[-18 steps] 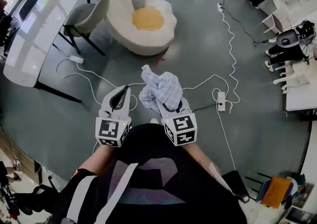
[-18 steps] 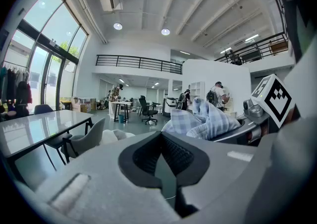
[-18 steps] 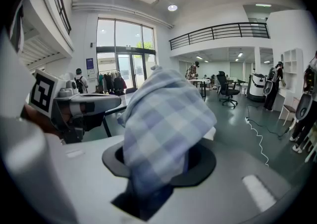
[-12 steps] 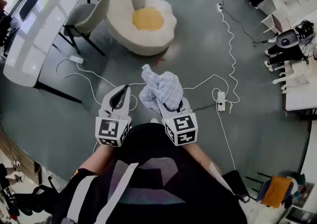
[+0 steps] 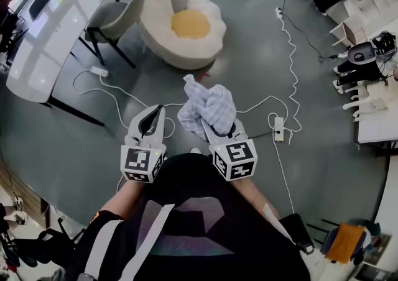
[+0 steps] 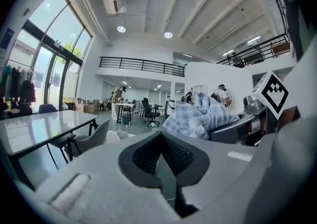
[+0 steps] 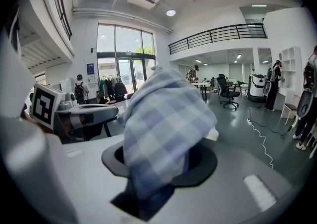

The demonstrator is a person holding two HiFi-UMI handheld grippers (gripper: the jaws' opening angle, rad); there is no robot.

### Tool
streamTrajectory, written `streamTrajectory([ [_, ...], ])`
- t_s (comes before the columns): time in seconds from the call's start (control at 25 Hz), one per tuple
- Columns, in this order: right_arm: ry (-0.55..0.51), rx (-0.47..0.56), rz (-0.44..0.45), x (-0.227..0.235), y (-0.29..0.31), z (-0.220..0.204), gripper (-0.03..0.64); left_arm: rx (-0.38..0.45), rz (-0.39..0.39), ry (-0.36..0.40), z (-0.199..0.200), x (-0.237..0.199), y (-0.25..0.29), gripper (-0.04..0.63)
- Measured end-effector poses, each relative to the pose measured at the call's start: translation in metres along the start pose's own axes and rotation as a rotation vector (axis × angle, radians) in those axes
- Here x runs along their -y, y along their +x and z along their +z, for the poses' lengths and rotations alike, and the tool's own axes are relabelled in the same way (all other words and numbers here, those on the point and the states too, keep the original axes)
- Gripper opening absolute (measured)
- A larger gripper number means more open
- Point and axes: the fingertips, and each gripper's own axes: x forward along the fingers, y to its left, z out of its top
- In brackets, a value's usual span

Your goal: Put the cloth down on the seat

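Right tool (image 7: 158, 163) is clamping the checked cloth (image 5: 210, 107), holding it in the air short of the seat (image 5: 155, 15) | left tool (image 5: 159, 112) is hovering narrow and empty, also short of the seat

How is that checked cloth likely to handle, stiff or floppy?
Probably floppy: the cloth bunches and droops over the right gripper pinching it. Likely light, since one pinch carries it. It should slump, not roll.
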Motion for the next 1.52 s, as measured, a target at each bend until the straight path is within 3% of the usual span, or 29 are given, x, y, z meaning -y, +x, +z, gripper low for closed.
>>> streamTrajectory([
  [0.88, 0.003, -0.026, -0.003, -0.064, 0.025, 0.008, 0.176, 0.032, 0.074, -0.065, -0.012, -0.063, -0.064, -0.002],
  [1.52, 0.023, -0.052, 0.044, -0.031, 0.072, 0.011, 0.177, -0.015, 0.116, -0.039, -0.012, -0.077, -0.024, -0.002],
])
